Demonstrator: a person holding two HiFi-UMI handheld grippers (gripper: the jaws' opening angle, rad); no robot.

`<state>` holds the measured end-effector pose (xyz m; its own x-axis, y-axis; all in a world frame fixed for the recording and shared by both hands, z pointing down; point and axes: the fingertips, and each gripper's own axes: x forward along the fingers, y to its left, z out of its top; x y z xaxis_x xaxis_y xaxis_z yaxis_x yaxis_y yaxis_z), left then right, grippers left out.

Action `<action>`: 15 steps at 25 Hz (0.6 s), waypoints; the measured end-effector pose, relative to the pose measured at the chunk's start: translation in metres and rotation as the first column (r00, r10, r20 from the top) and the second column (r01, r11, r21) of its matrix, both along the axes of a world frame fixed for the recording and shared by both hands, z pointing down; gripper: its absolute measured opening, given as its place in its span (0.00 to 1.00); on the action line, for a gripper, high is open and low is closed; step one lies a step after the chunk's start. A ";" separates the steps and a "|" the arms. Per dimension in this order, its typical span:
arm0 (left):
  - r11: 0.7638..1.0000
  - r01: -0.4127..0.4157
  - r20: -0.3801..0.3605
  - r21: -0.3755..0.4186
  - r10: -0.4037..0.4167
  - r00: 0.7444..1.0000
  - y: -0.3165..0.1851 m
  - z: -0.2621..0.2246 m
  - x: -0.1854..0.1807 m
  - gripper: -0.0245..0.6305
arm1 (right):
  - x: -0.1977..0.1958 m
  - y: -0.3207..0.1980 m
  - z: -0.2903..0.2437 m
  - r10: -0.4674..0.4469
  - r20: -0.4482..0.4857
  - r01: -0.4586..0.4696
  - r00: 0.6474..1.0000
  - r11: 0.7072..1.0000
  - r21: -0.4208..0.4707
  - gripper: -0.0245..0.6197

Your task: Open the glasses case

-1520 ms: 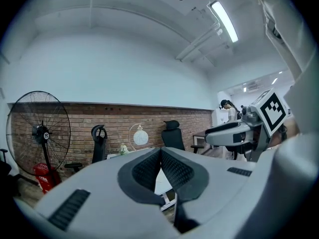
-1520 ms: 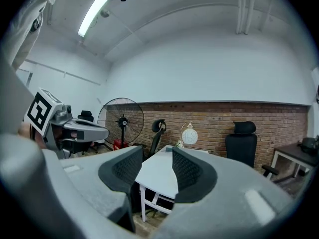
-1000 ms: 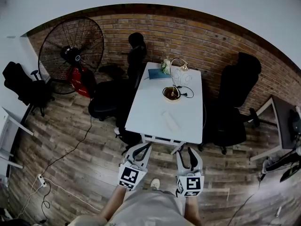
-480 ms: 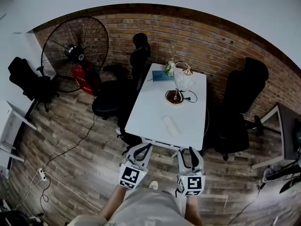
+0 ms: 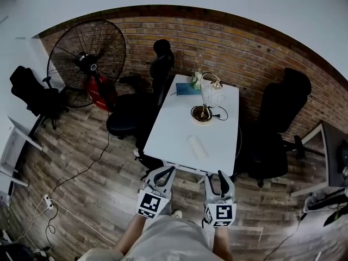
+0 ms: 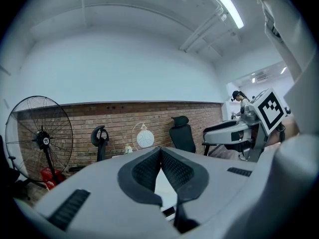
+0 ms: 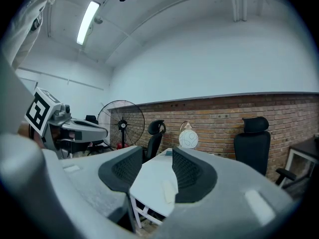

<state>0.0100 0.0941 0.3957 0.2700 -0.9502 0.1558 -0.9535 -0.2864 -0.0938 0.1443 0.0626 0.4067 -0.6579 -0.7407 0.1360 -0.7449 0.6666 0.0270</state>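
Glasses case (image 5: pixel 197 146) on table (image 5: pixel 176 118); beyond right gripper (image 5: pixel 215 178)

I see brick wall (image 5: pixel 244 42) behind, wood-plank floor (image 5: pixel 76 162), white tabletop (image 5: pixel 174 124) centre, big pedestal fan (image 5: pixel 87 56) left, black office chair (image 5: pixel 283 113) right, tube light (image 7: pixel 88 20) lit overhead.

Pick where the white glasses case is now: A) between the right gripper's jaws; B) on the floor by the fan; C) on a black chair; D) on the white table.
D: the glasses case lies flat on the white table, toward its near edge.
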 end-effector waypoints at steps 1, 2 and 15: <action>1.000 -0.002 0.000 0.000 0.002 1.000 -0.001 0.001 0.001 0.05 | 0.001 -0.001 0.001 0.004 -0.001 -0.004 1.000 1.000 -0.001 0.34; 1.000 -0.005 -0.001 0.001 0.005 1.000 -0.003 0.003 0.001 0.05 | 0.002 -0.002 0.003 0.009 -0.001 -0.009 1.000 1.000 -0.002 0.34; 0.998 -0.055 -0.016 0.014 0.055 0.998 -0.049 0.007 -0.005 0.05 | -0.003 -0.041 0.003 0.060 -0.013 -0.060 0.998 0.998 0.009 0.34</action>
<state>0.0051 0.0455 0.4024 0.3244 -0.9358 0.1381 -0.9378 -0.3373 -0.0821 0.1417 0.0219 0.4093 -0.6107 -0.7798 0.1376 -0.7829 0.6206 0.0425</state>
